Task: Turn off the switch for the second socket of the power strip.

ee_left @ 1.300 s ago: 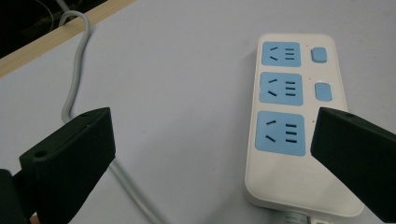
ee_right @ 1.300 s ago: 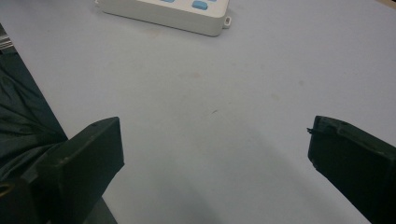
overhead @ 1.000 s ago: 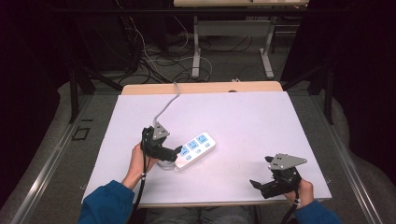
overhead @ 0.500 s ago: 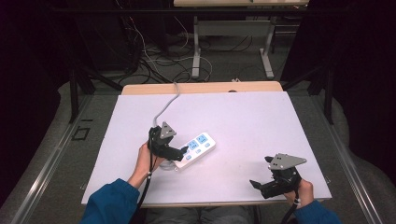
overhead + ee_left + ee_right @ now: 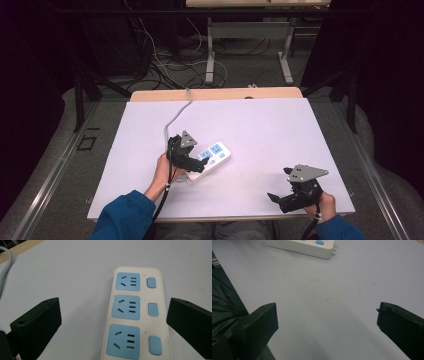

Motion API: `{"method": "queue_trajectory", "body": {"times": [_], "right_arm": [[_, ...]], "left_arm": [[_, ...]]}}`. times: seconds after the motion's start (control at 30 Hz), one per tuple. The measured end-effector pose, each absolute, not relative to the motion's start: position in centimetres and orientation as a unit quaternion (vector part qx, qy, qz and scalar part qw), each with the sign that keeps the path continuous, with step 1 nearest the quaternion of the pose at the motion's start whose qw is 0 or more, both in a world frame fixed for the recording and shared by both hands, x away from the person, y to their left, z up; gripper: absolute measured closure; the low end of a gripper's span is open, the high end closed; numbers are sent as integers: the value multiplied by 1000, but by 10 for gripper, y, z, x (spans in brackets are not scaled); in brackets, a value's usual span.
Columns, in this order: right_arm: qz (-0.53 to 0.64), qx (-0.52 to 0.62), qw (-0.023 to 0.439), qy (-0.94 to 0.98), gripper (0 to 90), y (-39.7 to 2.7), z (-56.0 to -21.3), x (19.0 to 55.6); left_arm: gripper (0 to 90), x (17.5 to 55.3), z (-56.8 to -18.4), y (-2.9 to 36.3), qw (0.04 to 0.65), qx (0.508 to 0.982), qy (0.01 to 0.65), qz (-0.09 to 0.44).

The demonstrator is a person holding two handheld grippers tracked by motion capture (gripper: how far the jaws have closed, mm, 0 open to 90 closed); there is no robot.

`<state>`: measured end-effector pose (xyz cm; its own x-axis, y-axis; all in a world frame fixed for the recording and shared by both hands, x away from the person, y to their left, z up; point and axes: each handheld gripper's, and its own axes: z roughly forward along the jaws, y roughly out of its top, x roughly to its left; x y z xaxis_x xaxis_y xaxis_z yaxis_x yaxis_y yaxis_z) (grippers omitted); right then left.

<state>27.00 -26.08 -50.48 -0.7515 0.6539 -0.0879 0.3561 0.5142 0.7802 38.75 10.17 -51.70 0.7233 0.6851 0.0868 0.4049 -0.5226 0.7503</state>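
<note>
A white power strip (image 5: 216, 153) with three blue sockets and three blue switches lies flat near the middle of the white table (image 5: 260, 130). My left gripper (image 5: 196, 164) hovers over the strip's near end. In the left gripper view the power strip (image 5: 136, 312) runs lengthwise between the jaws; the left gripper (image 5: 113, 311) is open, its jaws wide on either side and touching nothing. My right gripper (image 5: 281, 199) rests near the table's front right corner, also open. In the right gripper view the right gripper (image 5: 327, 317) holds nothing, and the power strip (image 5: 302, 246) shows at the top edge.
A grey cable (image 5: 175, 117) runs from the strip to the table's far edge, where a wooden strip (image 5: 215, 94) shows. The cable (image 5: 5, 270) also crosses the left gripper view's upper left. Beyond the table are a dark floor, loose cables and desk legs (image 5: 210, 50).
My left gripper has moved to the right, over the near end of the power strip. The right gripper and the strip have stayed where they were.
</note>
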Motion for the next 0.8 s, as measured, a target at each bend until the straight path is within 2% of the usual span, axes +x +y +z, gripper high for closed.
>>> {"method": "queue_trajectory", "body": {"times": [0.23,0.37,0.47,0.57,0.6,0.67,0.7,0.73,0.8], "right_arm": [[394,296,191,849,28,-261,-505,270],[394,294,190,850,28,-261,-505,270],[394,295,190,850,27,-261,-505,271],[392,294,189,851,28,-261,-504,270],[392,294,189,851,28,-261,-504,270],[387,299,187,852,28,-261,-504,269],[392,293,189,851,28,-261,-504,270],[392,293,189,851,28,-261,-504,270],[392,294,187,851,28,-261,-505,271]], "left_arm": [[14,387,-520,94,366,852,326,186],[86,386,-520,93,368,852,324,184],[194,385,-521,93,372,851,323,179],[406,383,-521,93,384,847,326,169],[406,382,-521,93,389,846,326,163],[491,380,-521,93,396,846,320,158],[576,380,-521,93,399,847,316,155],[576,379,-521,93,400,848,311,155],[652,378,-521,93,407,847,308,147]]}}
